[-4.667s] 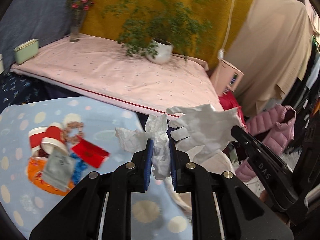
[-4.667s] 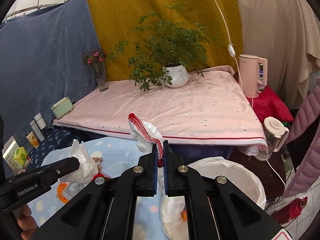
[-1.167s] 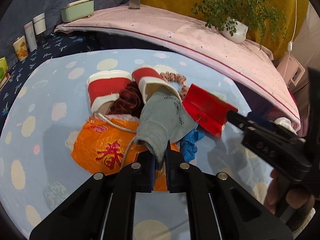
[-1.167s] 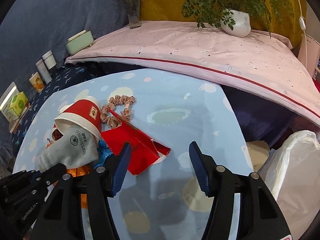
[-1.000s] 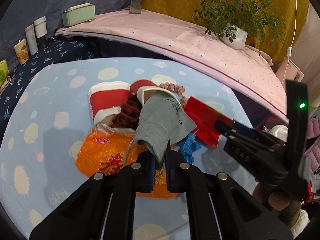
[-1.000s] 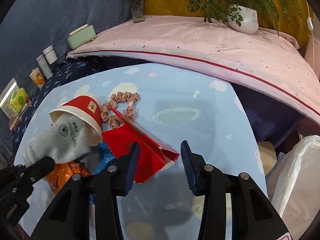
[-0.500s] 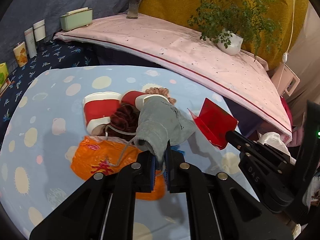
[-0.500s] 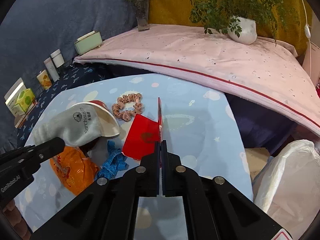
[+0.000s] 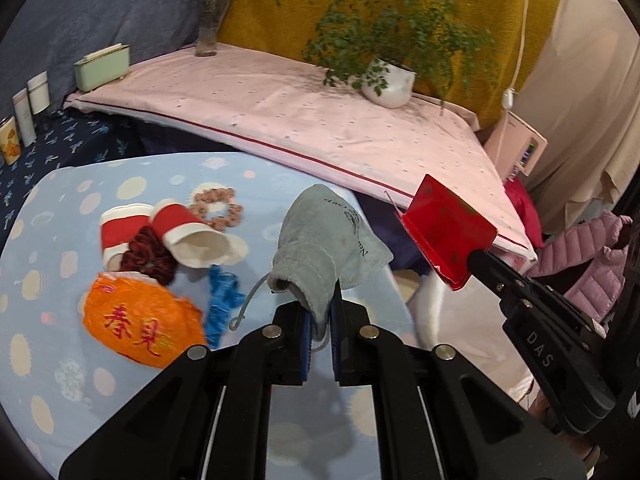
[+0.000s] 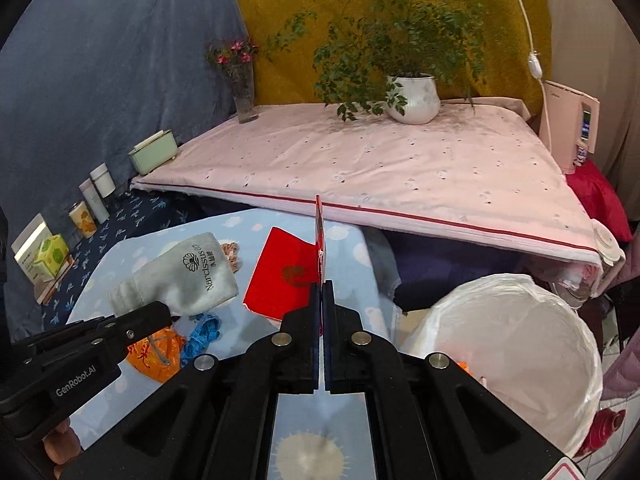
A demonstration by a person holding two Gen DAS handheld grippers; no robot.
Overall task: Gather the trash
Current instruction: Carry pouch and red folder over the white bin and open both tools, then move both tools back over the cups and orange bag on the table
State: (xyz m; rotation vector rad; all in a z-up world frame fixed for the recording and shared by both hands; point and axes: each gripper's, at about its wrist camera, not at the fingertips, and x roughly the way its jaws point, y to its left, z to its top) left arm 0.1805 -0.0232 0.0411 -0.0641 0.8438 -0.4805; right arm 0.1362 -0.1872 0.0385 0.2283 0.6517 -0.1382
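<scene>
My left gripper is shut on a grey drawstring pouch and holds it above the blue dotted table; the pouch also shows in the right wrist view. My right gripper is shut on a folded red card packet, lifted off the table; the packet also shows in the left wrist view. On the table lie two red paper cups, an orange bag, a blue scrap and a pink scrunchie.
A bin lined with a white bag stands off the table's right edge. Behind is a pink-covered platform with a potted plant, a flower vase and a green box. Tins line the left.
Both grippers rose and moved right. The pouch came up off the cups and orange bag. The red packet was lifted clear of the table toward the bin.
</scene>
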